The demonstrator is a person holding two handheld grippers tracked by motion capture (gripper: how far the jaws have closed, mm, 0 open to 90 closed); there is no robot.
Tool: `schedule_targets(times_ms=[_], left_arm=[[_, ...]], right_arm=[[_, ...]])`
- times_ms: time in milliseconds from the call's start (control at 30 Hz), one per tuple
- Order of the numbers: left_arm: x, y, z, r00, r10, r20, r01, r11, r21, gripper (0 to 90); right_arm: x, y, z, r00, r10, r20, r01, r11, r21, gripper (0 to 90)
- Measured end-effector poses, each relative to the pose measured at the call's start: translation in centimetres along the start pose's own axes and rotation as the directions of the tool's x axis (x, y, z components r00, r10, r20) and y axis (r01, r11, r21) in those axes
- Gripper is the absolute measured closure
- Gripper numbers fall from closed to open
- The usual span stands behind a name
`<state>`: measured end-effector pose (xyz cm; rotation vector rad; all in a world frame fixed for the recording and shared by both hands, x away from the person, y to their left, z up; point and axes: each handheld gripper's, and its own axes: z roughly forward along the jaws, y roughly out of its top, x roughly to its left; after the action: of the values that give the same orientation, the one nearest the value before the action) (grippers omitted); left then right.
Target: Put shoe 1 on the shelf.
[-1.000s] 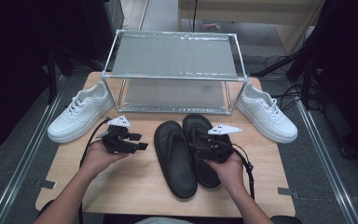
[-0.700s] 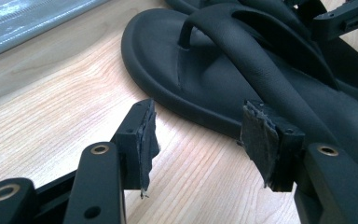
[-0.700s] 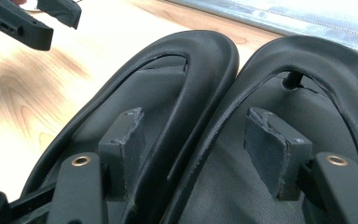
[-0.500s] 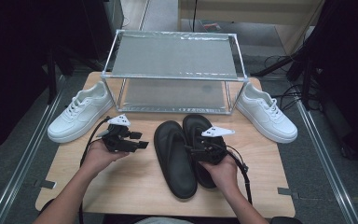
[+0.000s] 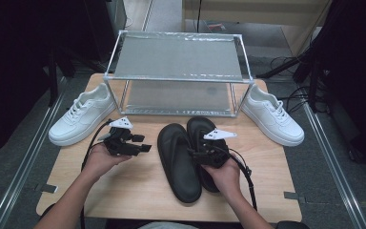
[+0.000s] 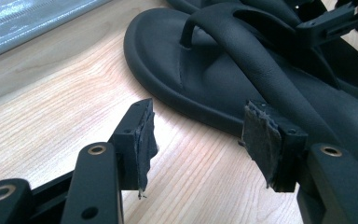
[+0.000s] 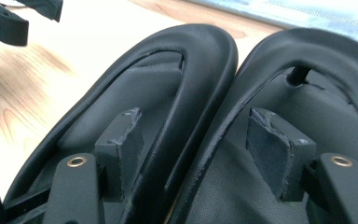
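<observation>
Both grippers are seen released: the right gripper [image 5: 204, 151] is held low over the pair of black flip-flops, its jaws having just been opening, and in the right gripper view they straddle the two adjoining inner rims without the pads pressing on either; the left gripper [image 5: 136, 145] is held just beside the left flip-flop [image 5: 177, 160], its jaws spread, with only bare counter [image 5: 138, 191] between the pads in the left gripper view. The two sandals are laid side by side, touching, at the middle of the counter just in front of the wire rack [image 5: 178, 71]; the right flip-flop [image 5: 201, 131] is partly covered by the right hand [image 5: 225, 174]. A white sneaker [image 5: 82, 114] is set at each end of the rack, the other sneaker [image 5: 271, 114] at the right. The step in hand is judged to be the grasping of the flip-flops, probably for placing on the rack. For a good grip, both touching rims should be taken deep between the right pads, so that the pair is lifted together, or one rim alone should be chosen and the jaws shifted clear of the other. The soft sole can be expected to bend, so a bite near the strap is advised, and the lift should be kept level so the rack's lower rail is not struck.
</observation>
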<state>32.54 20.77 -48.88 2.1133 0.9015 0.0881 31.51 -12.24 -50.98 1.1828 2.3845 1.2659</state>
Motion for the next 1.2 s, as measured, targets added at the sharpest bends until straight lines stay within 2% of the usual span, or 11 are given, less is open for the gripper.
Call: schedule_targets(times_ms=[200, 367, 600, 767, 1200], left_arm=[[0.0, 0.0, 0.0, 1.0000, 0.003, -0.001, -0.003, 1.0000, 0.001, 43.7], [0.1, 0.0, -0.1, 1.0000, 0.002, -0.003, -0.002, 1.0000, -0.004, 43.3], [0.2, 0.0, -0.2, 0.9999, -0.008, -0.008, 0.008, 0.9999, -0.010, 42.3], [0.2, 0.0, -0.3, 1.0000, -0.005, -0.005, 0.005, 0.9999, -0.014, 41.7], [0.4, -0.1, -0.5, 0.9999, -0.011, -0.011, 0.011, 0.9997, -0.023, 41.3]], right_arm=[[0.3, -0.2, 1.0, 0.9997, -0.011, 0.023, 0.011, 1.000, 0.014, 37.8], [0.5, -0.5, 1.9, 0.9996, 0.000, 0.029, -0.001, 0.999, 0.034, 40.5], [1.0, -0.5, 1.9, 0.9983, -0.020, 0.055, 0.018, 1.000, 0.025, 47.1], [0.8, -0.5, 1.7, 0.9987, 0.019, 0.047, -0.021, 0.999, 0.026, 51.2], [0.2, -0.5, 1.0, 0.9960, 0.071, 0.054, -0.073, 0.997, 0.032, 67.6]])
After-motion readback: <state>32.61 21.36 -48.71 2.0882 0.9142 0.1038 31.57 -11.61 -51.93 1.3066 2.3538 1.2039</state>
